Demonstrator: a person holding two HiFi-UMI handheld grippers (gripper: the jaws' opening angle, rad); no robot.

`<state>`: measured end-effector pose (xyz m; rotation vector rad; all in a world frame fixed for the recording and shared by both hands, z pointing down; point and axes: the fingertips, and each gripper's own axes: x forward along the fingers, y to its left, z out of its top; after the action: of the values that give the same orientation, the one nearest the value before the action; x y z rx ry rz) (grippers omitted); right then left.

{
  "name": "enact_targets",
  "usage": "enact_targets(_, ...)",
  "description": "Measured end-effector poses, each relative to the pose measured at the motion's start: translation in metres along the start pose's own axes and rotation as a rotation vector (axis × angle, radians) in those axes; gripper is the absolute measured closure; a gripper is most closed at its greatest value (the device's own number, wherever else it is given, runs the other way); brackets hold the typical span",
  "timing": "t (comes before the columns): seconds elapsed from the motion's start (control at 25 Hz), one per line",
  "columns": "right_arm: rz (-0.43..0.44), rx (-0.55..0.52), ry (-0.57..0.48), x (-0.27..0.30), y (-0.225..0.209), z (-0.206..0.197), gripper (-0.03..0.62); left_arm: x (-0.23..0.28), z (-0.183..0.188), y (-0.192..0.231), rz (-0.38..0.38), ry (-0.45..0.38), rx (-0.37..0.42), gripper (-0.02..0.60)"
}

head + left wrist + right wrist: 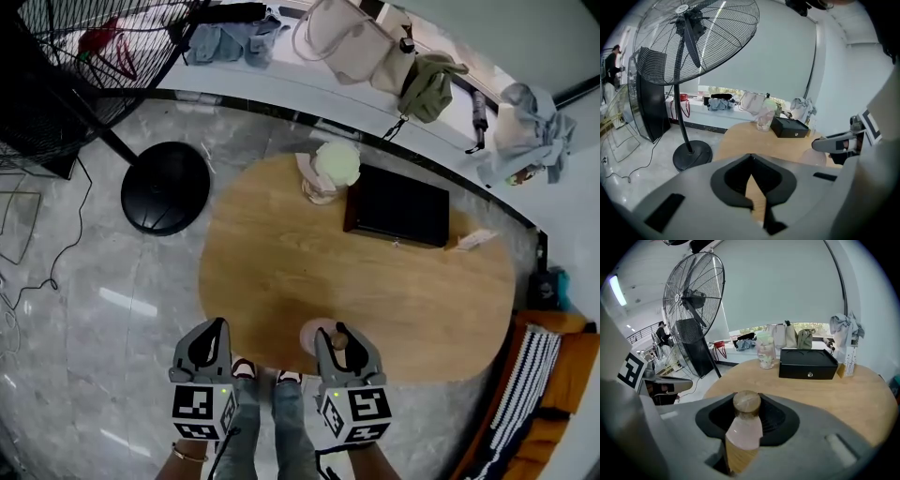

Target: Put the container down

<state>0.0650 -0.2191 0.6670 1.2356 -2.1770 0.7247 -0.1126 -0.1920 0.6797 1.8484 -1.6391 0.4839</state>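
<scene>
The container (744,427) is a small pale pink bottle with a round wooden cap. My right gripper (746,414) is shut on it, the jaws pressing its sides just below the cap. In the head view the container (317,336) sits at the near edge of the oval wooden table (281,262), inside my right gripper (334,339). Whether its base touches the wood is hidden. My left gripper (217,328) hangs beside it to the left, off the table's edge over the floor. In its own view the left gripper (751,161) is shut, with nothing between the jaws.
A black box (398,204) and a clear jar with pale contents (333,169) stand at the table's far side, a small card (473,239) to the right. A standing fan's round base (164,186) is on the floor to the left. Bags lie on the far ledge.
</scene>
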Motion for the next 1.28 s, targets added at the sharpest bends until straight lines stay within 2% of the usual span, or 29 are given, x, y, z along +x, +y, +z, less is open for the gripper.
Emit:
enact_targets(0.52, -0.034, 0.011, -0.006, 0.044, -0.015, 0.016, 0.461, -0.003, -0.003, 0.003, -0.015, 0.009, -0.016, 0.588)
enact_targets(0.92, -0.074, -0.060, -0.025, 0.069, -0.030, 0.034, 0.461, -0.006, 0.000, 0.015, 0.007, -0.003, -0.031, 0.588)
enact_targets(1.28, -0.086, -0.077, -0.029, 0.088, -0.031, 0.044, 0.461, -0.011, -0.005, 0.020, 0.024, 0.002, -0.044, 0.588)
